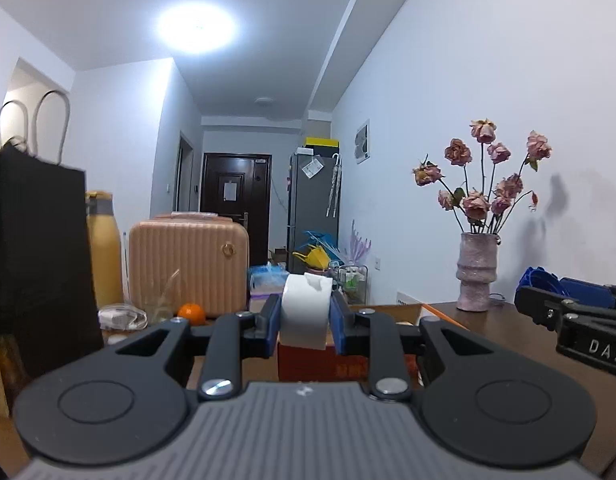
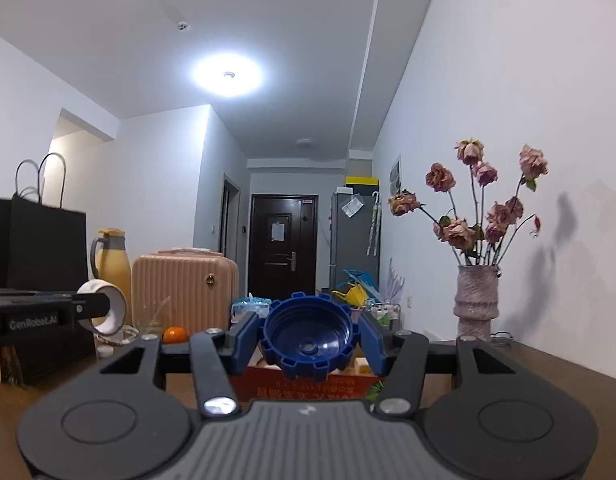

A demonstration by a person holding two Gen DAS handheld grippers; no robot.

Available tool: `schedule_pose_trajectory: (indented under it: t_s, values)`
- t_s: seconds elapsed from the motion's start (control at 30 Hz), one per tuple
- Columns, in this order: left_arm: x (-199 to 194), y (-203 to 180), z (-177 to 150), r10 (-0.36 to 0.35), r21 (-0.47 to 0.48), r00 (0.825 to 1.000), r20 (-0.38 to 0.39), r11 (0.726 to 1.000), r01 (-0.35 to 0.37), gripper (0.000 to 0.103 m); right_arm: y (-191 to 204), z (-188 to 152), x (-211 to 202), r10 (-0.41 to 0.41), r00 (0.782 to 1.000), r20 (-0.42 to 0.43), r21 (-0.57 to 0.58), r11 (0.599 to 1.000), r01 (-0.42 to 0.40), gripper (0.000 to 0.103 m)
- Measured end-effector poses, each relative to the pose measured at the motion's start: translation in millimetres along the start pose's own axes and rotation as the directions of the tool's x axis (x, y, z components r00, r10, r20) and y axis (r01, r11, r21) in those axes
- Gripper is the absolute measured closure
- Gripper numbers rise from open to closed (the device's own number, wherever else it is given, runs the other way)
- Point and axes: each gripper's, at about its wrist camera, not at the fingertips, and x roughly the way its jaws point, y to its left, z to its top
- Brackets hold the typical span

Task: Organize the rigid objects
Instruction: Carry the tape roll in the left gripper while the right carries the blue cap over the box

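the left gripper point(image 1: 306, 320) is clamped tight across the width of a roll of white tape point(image 1: 306, 312), its blue pads pressed on the roll's two flat sides so the roll stands on edge between them, and the roll hangs above the near end of the red cardboard box point(image 1: 319, 360), lifted clear of it. the right gripper point(image 2: 309, 334) is about half closed on a blue ribbed cap point(image 2: 309, 338), the pads bearing on its notched rim from either side with the hollow of the cap turned back toward the camera; it too sits just above the red cardboard box point(image 2: 308, 386), over its near wall. each grip takes the object across its stiffest span, which probably explains the hold: neither thing gives under the pads, so it can be carried level without slipping. both tools point level across the brown table point(image 2: 547, 368), side by side, the left one to the left of the box's middle. the box looks like the collecting place, so i judge both pieces are poised to be dropped in. the vase of dried roses point(image 1: 477, 272) stands well to the right of the box, the orange point(image 1: 192, 314) and pink suitcase point(image 1: 188, 264) to its left, beyond it.
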Motion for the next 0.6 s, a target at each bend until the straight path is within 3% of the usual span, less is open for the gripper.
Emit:
schedule_pose_trajectory:
  t_s: [0.17,0.37,0.47,0.6]
  values:
    - [66,3,21,-0.01,-0.003,1.0,-0.029,1.0,0.01,0.077,-17,17,59,0.047,0.998,-0.044,0.066,0.997,-0.044,0.05]
    - [178,12,54,-0.046,-0.009,0.99,-0.134,0.999,0.045,0.077,-35,44,159,0.118,0.984,-0.133,0.11,0.989,-0.104,0.05]
    - [245,16,70,-0.072,-0.021,0.974,-0.217,0.997,0.069,0.077,-46,57,222,0.15,0.965,-0.217,0.137,0.983,-0.122,0.05]
    - [333,18,74,-0.137,-0.064,0.926,-0.352,0.99,0.122,0.077,-63,66,313,0.159,0.932,-0.325,0.153,0.982,-0.114,0.05]
